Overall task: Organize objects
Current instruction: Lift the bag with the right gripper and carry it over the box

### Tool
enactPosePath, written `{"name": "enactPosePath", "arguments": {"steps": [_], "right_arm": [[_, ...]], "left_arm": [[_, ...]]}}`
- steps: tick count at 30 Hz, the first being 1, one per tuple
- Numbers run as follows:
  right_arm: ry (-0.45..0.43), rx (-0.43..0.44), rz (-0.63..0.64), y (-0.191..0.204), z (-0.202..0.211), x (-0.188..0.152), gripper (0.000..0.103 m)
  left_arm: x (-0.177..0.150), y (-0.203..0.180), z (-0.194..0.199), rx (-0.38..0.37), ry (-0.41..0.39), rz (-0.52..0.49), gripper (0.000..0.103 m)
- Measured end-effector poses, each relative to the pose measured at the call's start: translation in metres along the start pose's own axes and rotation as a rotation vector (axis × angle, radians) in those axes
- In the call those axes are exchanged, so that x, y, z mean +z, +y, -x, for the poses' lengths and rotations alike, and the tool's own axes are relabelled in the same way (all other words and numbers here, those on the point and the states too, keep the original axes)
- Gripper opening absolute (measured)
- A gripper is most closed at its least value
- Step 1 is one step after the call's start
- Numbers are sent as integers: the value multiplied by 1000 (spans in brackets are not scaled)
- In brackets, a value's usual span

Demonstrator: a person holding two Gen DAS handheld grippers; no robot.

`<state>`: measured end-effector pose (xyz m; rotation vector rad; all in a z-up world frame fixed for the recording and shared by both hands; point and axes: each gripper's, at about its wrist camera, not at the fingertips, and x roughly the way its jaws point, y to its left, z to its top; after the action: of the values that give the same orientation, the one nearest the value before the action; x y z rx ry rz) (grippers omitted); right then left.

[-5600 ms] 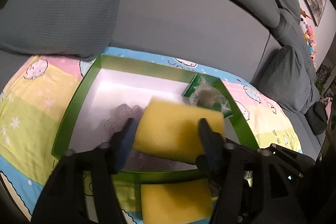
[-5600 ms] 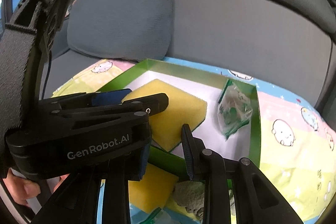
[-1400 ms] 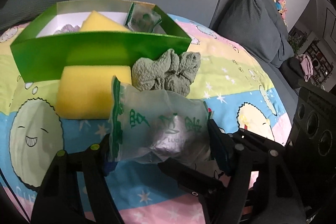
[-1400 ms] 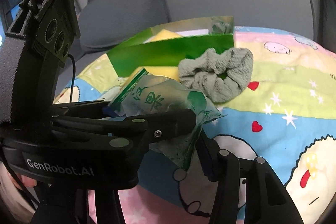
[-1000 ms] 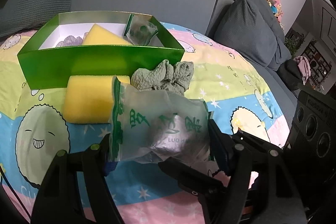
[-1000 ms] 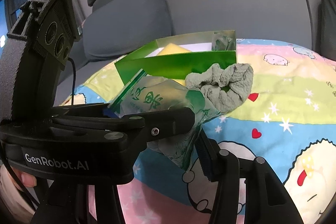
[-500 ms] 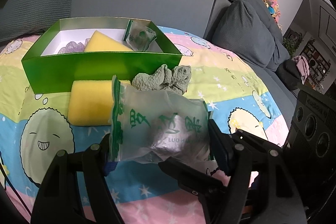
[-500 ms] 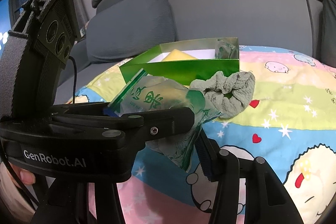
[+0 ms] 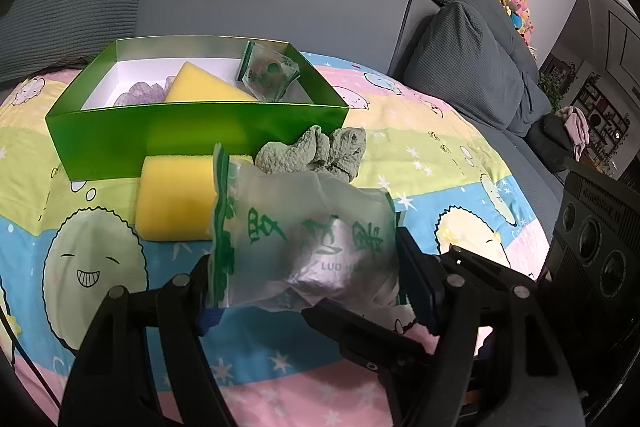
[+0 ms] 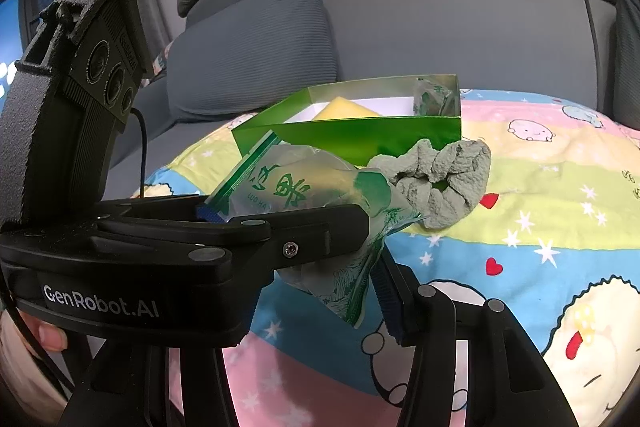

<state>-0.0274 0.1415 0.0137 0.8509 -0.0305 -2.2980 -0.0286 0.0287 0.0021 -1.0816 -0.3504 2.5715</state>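
Holding the snack bag (image 9: 308, 239) in my left claw (image 9: 304, 279), right claw (image 10: 304, 291) empty, part-open beside it. Box (image 9: 192, 139) has sponge (image 9: 204, 93) and packet (image 9: 268, 71); second sponge (image 9: 172, 203) and scrunchie (image 9: 320, 151) remain outside.

We see a green box (image 9: 192, 135), yellow sponge (image 9: 172, 203), grey-green scrunchie (image 9: 320, 151), clear bag (image 9: 304, 243) with green print, and pastel striped cartoon blanket (image 9: 440, 155).

Sponge (image 9: 176, 199) before box (image 9: 192, 135)
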Motion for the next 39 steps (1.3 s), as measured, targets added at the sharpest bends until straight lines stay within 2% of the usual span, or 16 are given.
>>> {"name": "enactPosePath", "arguments": {"steps": [28,39], "right_arm": [[5,4,-8,0,-3,2,53],[-10,-39,13,11,3,9,53]], "left_arm": [[-1,6,4,5,0,3,73],[8,4,10,-17,-20,-16,73]]}}
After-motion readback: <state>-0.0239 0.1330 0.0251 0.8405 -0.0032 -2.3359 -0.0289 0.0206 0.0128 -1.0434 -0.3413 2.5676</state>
